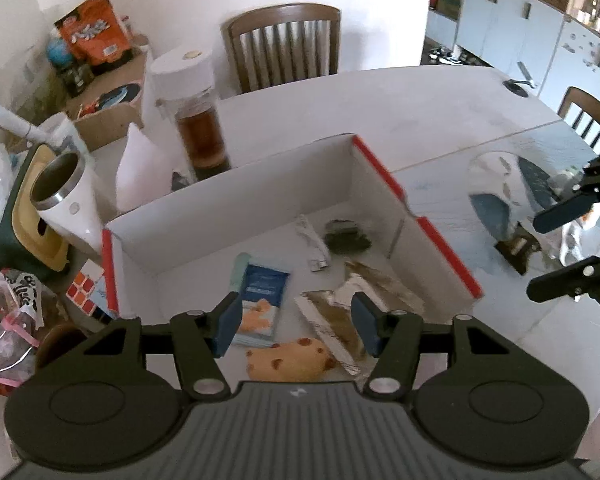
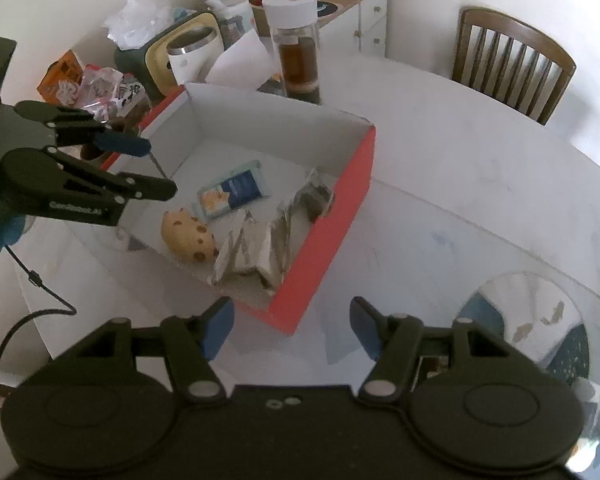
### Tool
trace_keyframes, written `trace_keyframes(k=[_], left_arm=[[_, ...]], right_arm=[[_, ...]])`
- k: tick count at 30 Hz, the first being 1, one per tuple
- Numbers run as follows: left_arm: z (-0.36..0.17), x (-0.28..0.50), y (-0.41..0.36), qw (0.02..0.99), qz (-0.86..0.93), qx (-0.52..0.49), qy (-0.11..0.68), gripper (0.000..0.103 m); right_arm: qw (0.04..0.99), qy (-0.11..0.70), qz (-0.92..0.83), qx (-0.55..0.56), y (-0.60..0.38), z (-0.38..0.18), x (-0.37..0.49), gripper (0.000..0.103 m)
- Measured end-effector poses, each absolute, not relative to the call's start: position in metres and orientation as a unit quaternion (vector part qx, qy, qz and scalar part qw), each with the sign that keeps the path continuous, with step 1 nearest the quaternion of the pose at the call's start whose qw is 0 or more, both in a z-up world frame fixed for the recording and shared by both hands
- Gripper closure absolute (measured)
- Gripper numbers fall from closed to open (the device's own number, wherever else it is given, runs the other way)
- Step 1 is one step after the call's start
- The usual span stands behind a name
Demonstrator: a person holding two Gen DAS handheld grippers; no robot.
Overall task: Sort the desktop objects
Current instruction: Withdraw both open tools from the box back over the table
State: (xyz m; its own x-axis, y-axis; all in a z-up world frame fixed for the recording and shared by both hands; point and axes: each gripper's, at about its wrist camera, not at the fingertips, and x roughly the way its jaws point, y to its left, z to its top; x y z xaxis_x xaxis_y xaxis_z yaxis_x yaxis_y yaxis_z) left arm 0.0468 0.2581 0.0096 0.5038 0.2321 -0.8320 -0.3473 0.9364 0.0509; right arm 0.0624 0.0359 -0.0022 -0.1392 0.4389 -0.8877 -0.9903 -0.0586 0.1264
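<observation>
Left gripper (image 1: pixel 295 326) hangs over the near end of the red-sided box (image 1: pixel 446 258), jaws spread wide, nothing btwn them. Right gripper (image 2: pixel 291 330) is also spread and empty, over bare tabletop just off the box's near corner, w/ a clear plastic bag of stuff (image 2: pixel 540 332) beside it on the right.

Inside the box: blue snack packet (image 1: pixel 262 300), spotted bread-like toy (image 1: pixel 290 360) at the near edge, crumpled foil wrappers (image 1: pixel 340 320) alongside, a dark lump (image 1: pixel 346 236) toward the far wall.

White table (image 1: pixel 380 112) runs back to a white wall; wooden slat chair (image 1: pixel 284 44) tucked at the far side. Lidded jar of brown liquid (image 1: pixel 198 120) stands just behind the box, steel-rimmed white tumbler (image 1: pixel 66 196) and a puzzle cube (image 1: pixel 86 286) off its left side, amid bags and clutter. Pale blue cabinets (image 1: pixel 512 32) in the next room, upper right.
</observation>
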Motion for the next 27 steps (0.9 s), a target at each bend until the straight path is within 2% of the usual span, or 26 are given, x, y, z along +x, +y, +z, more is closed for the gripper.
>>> trace_keyframes(k=[6, 9, 19, 27], left_arm=[[0.016, 0.052, 0.231, 0.869, 0.148, -0.057, 0.469, 0.035], [0.017, 0.057, 0.22, 0.87, 0.137, -0.062, 0.47, 0.023], [0.015, 0.08, 0.169, 0.874, 0.101, -0.042, 0.473, 0.018], [0.008, 0.105, 0.118, 0.88, 0.059, -0.018, 0.47, 0.002]], right_arm=[[0.561, 0.401, 0.639, -0.34, 0.014, 0.001, 0.073, 0.038], [0.563, 0.402, 0.638, -0.337, 0.002, 0.002, 0.079, 0.036], [0.591, 0.414, 0.623, -0.302, -0.054, 0.003, 0.116, 0.028], [0.634, 0.423, 0.577, -0.293, -0.114, -0.008, 0.159, 0.024]])
